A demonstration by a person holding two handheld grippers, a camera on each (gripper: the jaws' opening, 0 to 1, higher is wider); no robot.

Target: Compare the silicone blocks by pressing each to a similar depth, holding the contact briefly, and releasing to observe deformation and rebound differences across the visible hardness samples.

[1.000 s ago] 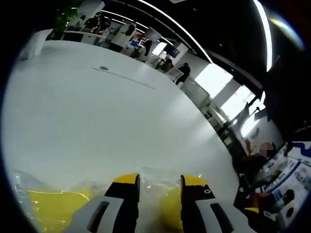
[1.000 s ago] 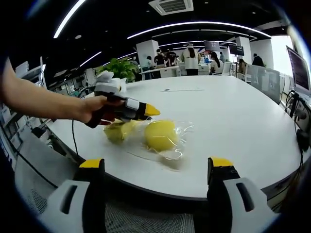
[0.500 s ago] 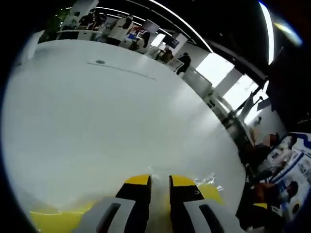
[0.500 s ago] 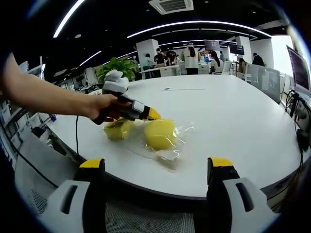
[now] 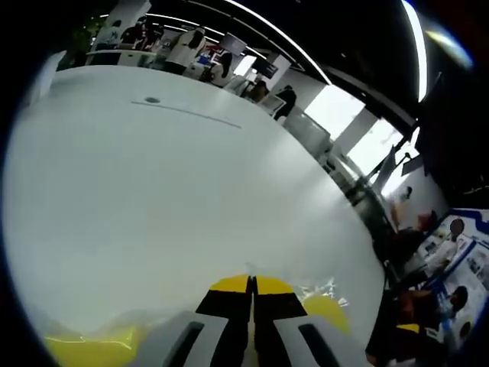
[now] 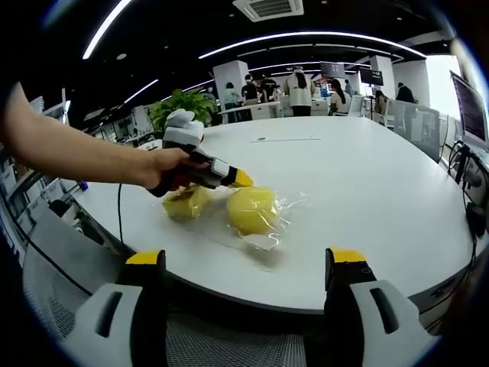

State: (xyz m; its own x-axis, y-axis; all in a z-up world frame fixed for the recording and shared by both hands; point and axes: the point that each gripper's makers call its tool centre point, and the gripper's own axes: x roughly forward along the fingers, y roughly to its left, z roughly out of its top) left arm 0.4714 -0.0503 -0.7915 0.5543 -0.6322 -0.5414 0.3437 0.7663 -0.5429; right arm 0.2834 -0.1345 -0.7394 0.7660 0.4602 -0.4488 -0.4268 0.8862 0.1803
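Two yellow silicone blocks lie in clear plastic bags near the front edge of a white round table (image 6: 367, 176): a round one (image 6: 250, 210) and a smaller, flatter one (image 6: 186, 202). A person's hand holds my left gripper (image 6: 241, 180) with its yellow tips low between the two blocks. In the left gripper view its jaws (image 5: 250, 284) are pressed together, with one yellow block (image 5: 84, 348) at lower left and the other (image 5: 325, 310) at right. Whether bag film is caught between them I cannot tell. My right gripper (image 6: 245, 256) stands open in front of the table, holding nothing.
The white tabletop (image 5: 153, 176) stretches far beyond the blocks. A green plant (image 6: 187, 103) and several people (image 6: 298, 88) are behind the table. A black cable (image 6: 120, 222) hangs off the table's left edge. Desks and screens stand at the far right (image 5: 451, 267).
The left gripper's jaws have come together from a wide gap to touching, and it has shifted slightly right between the blocks. The round block's bag has shifted a little. The right gripper is unchanged.
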